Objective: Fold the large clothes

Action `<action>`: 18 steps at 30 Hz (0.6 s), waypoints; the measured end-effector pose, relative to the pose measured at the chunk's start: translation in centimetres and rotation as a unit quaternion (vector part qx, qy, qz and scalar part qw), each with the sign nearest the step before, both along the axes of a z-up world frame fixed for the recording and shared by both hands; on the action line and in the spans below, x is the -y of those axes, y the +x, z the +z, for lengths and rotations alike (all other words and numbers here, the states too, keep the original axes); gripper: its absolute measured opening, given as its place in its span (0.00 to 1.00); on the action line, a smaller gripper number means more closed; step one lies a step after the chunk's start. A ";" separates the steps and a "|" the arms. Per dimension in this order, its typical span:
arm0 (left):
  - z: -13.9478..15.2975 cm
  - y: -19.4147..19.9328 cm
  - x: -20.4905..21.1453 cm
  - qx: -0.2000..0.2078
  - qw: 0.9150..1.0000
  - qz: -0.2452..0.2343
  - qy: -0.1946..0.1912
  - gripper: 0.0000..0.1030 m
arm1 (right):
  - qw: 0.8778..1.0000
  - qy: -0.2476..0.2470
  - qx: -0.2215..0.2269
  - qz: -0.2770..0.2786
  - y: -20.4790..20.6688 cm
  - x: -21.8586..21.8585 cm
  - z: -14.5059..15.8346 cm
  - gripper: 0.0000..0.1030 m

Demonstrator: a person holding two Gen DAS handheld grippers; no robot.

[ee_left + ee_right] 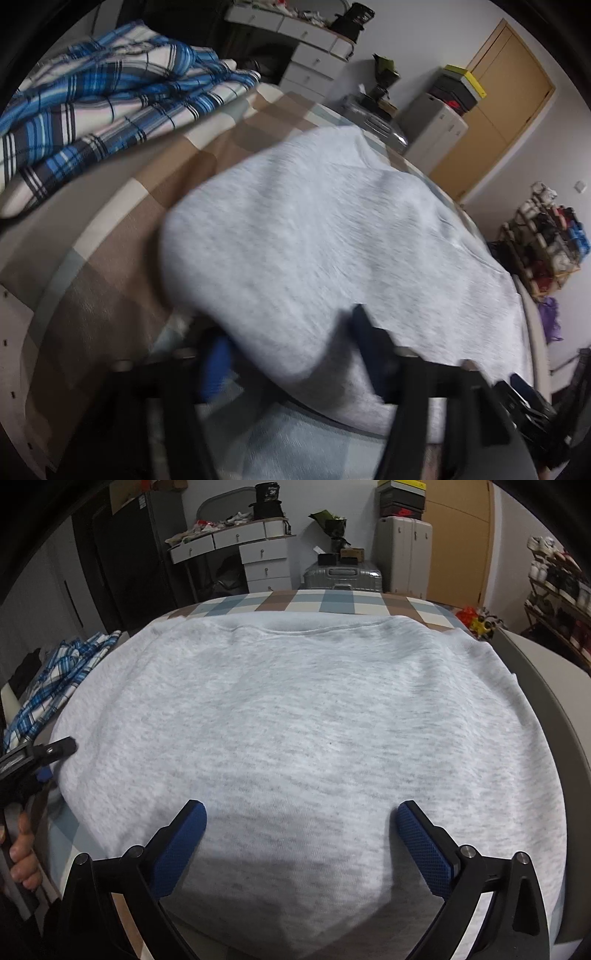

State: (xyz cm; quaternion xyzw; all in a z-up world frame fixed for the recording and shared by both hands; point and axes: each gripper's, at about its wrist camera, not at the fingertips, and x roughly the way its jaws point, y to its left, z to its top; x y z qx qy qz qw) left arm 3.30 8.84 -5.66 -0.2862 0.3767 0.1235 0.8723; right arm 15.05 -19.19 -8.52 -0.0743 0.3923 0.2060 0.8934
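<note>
Left gripper [291,354] clamped on sweatshirt [295,720] edge | right gripper [301,834] spread wide, empty, above hem | sweatshirt flat on bed [332,600] | soft, limp, thick; best held at corners.

1. We are seeing a sweatshirt [306,716] in pale heather grey.
2. We are seeing a bed cover [314,602] checked in brown, cream and light blue.
3. We are seeing a shirt [110,96] plaided blue, white and dark navy.
4. We are seeing a right tool [301,845] in black with blue pads.
</note>
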 end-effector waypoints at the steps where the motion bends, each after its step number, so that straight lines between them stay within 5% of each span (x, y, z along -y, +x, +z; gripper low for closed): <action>1: 0.0 -0.1 0.0 0.013 1.000 0.004 0.003 0.20 | 1.000 -0.004 0.003 0.003 -0.1 -0.2 -0.1 1.00; 6: 1.2 -1.9 0.3 0.048 0.998 0.000 0.033 0.11 | 1.000 -0.009 0.005 0.007 -0.2 -0.2 -0.2 1.00; 12: 3.4 -4.1 2.5 0.073 0.989 -0.046 0.116 0.10 | 1.000 -0.003 0.011 0.022 -1.0 -0.6 0.4 1.00; 18: 5.5 -3.5 2.2 0.106 0.988 -0.061 0.089 0.10 | 0.980 -0.005 0.065 0.190 -6.7 -6.7 2.1 1.00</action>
